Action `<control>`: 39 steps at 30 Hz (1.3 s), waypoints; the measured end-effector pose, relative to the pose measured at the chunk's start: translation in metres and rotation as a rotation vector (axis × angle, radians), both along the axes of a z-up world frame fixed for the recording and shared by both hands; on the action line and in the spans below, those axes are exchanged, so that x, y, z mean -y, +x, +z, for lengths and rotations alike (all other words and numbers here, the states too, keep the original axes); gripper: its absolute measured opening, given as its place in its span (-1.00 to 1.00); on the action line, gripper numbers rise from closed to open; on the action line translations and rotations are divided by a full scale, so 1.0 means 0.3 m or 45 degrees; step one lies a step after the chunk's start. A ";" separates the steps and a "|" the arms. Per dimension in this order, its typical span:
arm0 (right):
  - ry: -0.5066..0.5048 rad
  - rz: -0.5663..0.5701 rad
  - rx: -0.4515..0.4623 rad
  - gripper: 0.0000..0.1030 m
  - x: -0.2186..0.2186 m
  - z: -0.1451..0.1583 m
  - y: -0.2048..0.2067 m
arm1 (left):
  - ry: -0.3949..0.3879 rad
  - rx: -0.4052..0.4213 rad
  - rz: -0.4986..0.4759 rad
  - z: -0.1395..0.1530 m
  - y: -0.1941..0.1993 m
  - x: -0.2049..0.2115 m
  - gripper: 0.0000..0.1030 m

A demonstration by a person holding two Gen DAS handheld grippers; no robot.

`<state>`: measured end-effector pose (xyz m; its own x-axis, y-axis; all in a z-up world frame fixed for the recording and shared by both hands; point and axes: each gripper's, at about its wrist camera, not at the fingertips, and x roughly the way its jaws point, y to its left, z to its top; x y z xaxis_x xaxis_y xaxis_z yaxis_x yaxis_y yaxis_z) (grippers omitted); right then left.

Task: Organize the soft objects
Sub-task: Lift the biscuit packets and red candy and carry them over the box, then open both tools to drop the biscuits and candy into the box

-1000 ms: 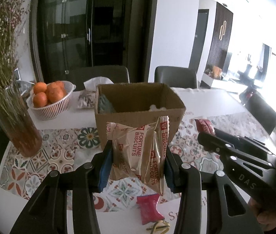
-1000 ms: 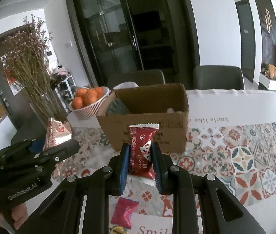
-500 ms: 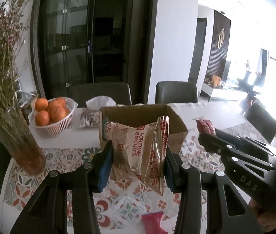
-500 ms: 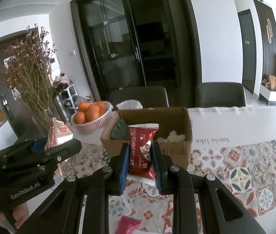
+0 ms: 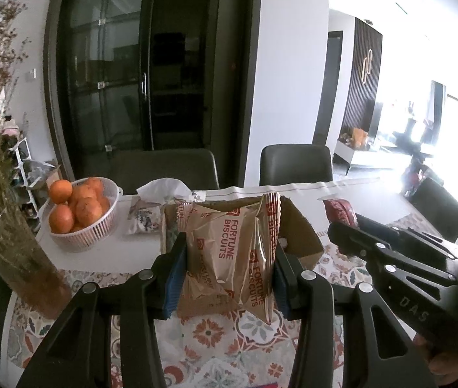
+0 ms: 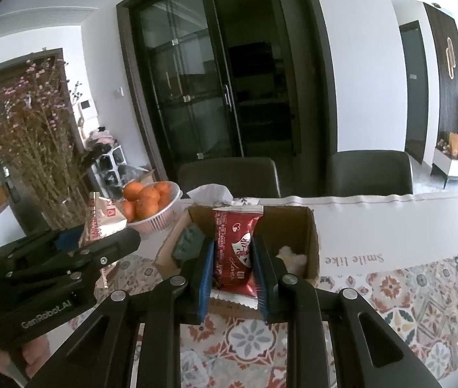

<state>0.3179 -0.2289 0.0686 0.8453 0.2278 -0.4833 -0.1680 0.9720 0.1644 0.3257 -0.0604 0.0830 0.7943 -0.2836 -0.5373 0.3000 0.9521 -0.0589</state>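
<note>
My left gripper (image 5: 229, 274) is shut on a tan Fortune Biscuits packet (image 5: 229, 249) and holds it in the air just in front of an open cardboard box (image 5: 300, 229). My right gripper (image 6: 232, 274) is shut on a red snack packet (image 6: 235, 252) and holds it above the near edge of the same box (image 6: 310, 242). A dark green soft thing (image 6: 188, 242) and a white fluffy thing (image 6: 292, 257) lie inside the box. The right gripper and its red packet (image 5: 339, 210) show at the right in the left wrist view.
A white basket of oranges (image 5: 80, 213) and a tissue pack (image 5: 161, 200) stand behind the box on the left. A vase of dried flowers (image 5: 12, 226) stands at the left edge. Two dark chairs (image 6: 368, 174) line the table's far side. A patterned runner (image 6: 423, 291) covers the table.
Both grippers have risen with their packets and moved toward the box. The box opening now sits lower in both views. The small pink packet on the table has dropped out of view.
</note>
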 end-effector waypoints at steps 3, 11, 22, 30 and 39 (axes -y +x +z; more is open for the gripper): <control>0.001 0.000 -0.014 -0.52 0.013 -0.007 0.047 | 0.006 -0.012 -0.002 -0.004 0.046 0.006 -0.11; -0.009 0.014 -0.067 -0.52 0.020 -0.027 0.173 | 0.015 -0.073 -0.016 -0.037 0.175 0.020 -0.11; 0.022 0.028 -0.198 -0.52 0.023 -0.100 0.355 | 0.023 -0.251 -0.068 -0.129 0.369 0.051 -0.11; 0.046 0.022 -0.330 -0.52 0.042 -0.176 0.473 | 0.059 -0.400 -0.092 -0.211 0.470 0.085 -0.05; 0.058 -0.036 -0.443 -0.10 0.078 -0.244 0.539 | 0.124 -0.462 -0.026 -0.260 0.514 0.088 0.29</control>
<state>0.4796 -0.2522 -0.0045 0.6377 0.2349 -0.7335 -0.0676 0.9657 0.2505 0.4797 -0.0867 0.0051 0.5423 -0.2307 -0.8079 0.2950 0.9526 -0.0740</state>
